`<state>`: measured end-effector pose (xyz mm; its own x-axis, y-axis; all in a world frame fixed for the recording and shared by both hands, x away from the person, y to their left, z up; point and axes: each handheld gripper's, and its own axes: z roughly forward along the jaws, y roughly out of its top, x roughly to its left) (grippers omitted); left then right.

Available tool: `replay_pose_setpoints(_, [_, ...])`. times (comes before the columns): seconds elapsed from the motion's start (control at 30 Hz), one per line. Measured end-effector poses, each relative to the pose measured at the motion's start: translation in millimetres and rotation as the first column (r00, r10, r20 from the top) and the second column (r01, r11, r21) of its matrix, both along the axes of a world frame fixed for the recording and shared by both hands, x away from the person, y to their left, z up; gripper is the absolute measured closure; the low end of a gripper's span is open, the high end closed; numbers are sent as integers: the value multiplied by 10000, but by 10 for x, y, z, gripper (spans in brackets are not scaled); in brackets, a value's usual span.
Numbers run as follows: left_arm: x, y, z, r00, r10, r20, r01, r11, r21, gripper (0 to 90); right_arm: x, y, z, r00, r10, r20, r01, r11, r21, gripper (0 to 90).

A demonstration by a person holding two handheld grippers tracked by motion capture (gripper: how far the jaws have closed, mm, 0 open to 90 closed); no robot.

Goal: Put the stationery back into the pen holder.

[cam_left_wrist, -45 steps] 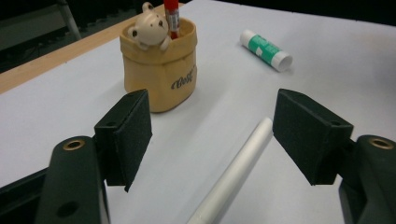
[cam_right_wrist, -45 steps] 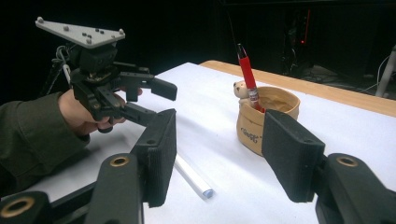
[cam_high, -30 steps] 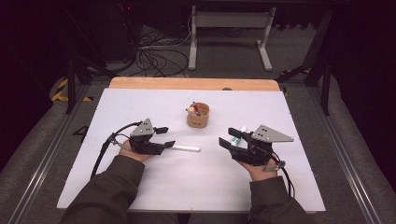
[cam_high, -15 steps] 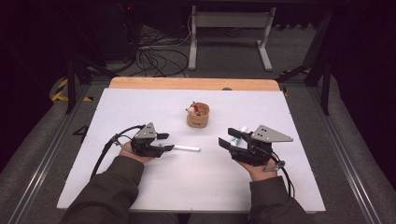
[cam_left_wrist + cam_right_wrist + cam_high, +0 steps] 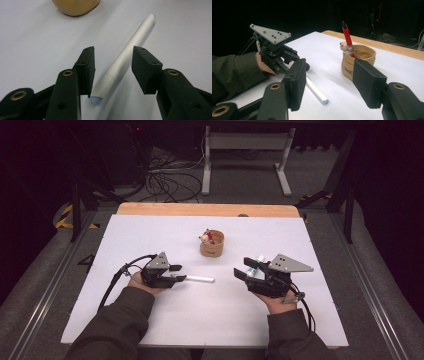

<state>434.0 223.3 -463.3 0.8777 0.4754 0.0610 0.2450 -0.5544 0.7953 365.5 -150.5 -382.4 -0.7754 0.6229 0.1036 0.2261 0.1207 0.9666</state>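
Left hand-held gripper [image 5: 179, 273]: low over the desk, jaws narrowed around the white pen and just been closing; in the left gripper view the pen lies between the pads, the left pad right at the barrel, the right pad apart from it, so no grip yet.
White pen [image 5: 125, 59]: flat on the white desk, its near end between the left hand-held gripper's jaws, its far end pointing away past the fingertips.
Right hand-held gripper [image 5: 245, 272]: held off to the side of the pen, well apart from the left one, jaws standing partly open; whether anything sits between them I cannot tell.
Tan cup [image 5: 212, 244]: beyond both hand-held grippers, between them; upright, with a red pen [image 5: 347, 39] standing tilted in it and a small bear figure at its rim.
Desk [image 5: 150, 230]: white sheet under everything, a wooden edge at the far side.
Sleeves: dark, one behind each hand-held gripper.
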Motion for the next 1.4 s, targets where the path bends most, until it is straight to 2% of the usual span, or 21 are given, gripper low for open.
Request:
replay_pose_setpoints(0.03, [-3, -3, -1, 10000, 57, -40, -56, 9998, 191, 563, 2, 1, -2, 10000, 18, 9, -18, 10000, -31, 453])
replay_pose_setpoints(0.2, [0, -12, -7, 9999, 111, -101, -107, 9992, 382, 575, 3, 4, -3, 10000, 43, 1, -43, 10000, -42, 453])
replay_pose_setpoints(0.33, [21, -42, -18, 9993, 135, -359, -102, 9958, 911, 574, 4, 11, -5, 10000, 93, -19, -93, 9999, -63, 453])
replay_pose_setpoints(0.73, [38, -31, -19, 9983, 102, -567, -56, 9967, 810, 614, 5, 15, -7, 9998, 171, -63, -172, 9998, -98, 453])
replay_pose_setpoints(1.23, [21, -9, -7, 9982, 150, -579, -96, 9956, 928, 684, 9, 20, -11, 9997, 240, -106, -241, 9996, -137, 453])
replay_pose_setpoints(1.4, [15, 17, -10, 9978, 155, -647, -100, 9963, 849, 706, 10, 23, -12, 9996, 273, -123, -275, 9995, -145, 453])
